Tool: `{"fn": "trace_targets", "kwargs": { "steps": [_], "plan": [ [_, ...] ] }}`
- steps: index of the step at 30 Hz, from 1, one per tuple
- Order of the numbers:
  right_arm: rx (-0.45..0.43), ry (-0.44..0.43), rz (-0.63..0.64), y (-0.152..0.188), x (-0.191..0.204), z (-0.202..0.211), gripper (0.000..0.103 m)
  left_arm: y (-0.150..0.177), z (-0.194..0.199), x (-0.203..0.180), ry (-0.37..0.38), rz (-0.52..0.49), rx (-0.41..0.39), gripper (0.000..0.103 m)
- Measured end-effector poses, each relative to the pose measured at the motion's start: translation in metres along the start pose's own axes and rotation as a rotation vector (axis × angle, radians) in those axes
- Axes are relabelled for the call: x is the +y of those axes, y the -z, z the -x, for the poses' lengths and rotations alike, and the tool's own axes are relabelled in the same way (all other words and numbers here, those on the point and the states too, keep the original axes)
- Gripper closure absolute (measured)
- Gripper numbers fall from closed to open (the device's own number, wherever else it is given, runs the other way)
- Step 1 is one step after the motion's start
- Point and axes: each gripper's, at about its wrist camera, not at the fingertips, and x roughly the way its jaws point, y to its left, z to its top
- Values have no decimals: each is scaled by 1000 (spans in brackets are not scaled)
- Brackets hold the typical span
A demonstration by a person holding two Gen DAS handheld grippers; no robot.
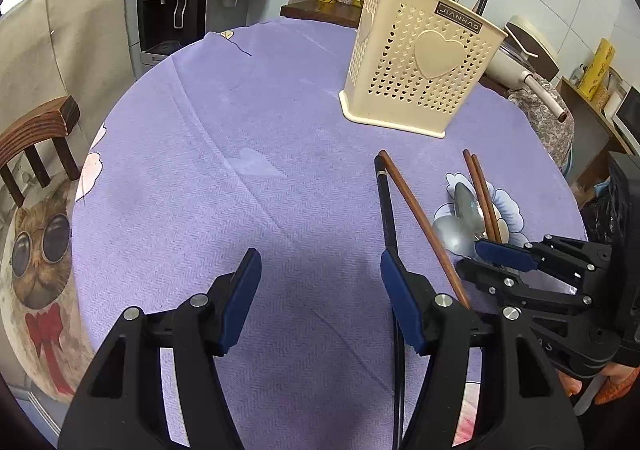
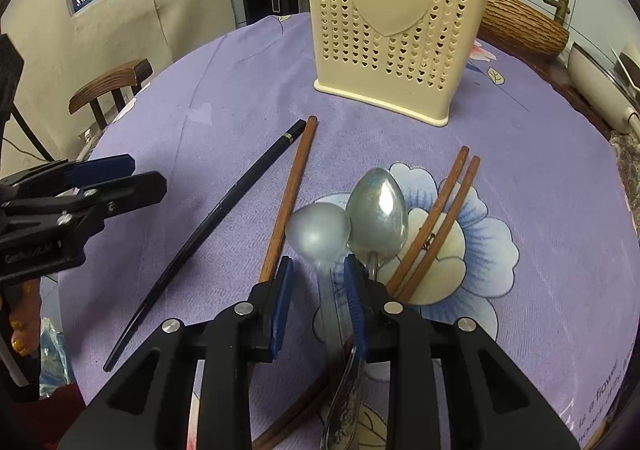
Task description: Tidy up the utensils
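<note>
Evidently a pick-up is in hand: the right gripper is narrowed around the round-bowled grey metal spoon, pad contact unclear, the left gripper is held wide and empty, and a lift toward the perforated cream plastic utensil holder at twelve o'clock is called for.

"JIANHAO" is printed on a dark label near the top of the cream utensil holder. Partial words, "is a flower", are printed on the purple tablecloth at its lower right edge.
</note>
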Motion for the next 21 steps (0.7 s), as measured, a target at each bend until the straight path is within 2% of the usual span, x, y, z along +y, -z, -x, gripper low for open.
{"fn": "trace_targets", "kwargs": {
  "steps": [6,12,21],
  "plan": [
    [-1,3,12,-15,0,-11,74,-1,3,8,-8,23,-3,41],
    [11,1,19,-27,2,-20,56,-1,5,20,-20,51,-2,41],
    [29,4,5,-34,2,-23,58,-2,4,18,-7,52,2,41]
  ]
}}
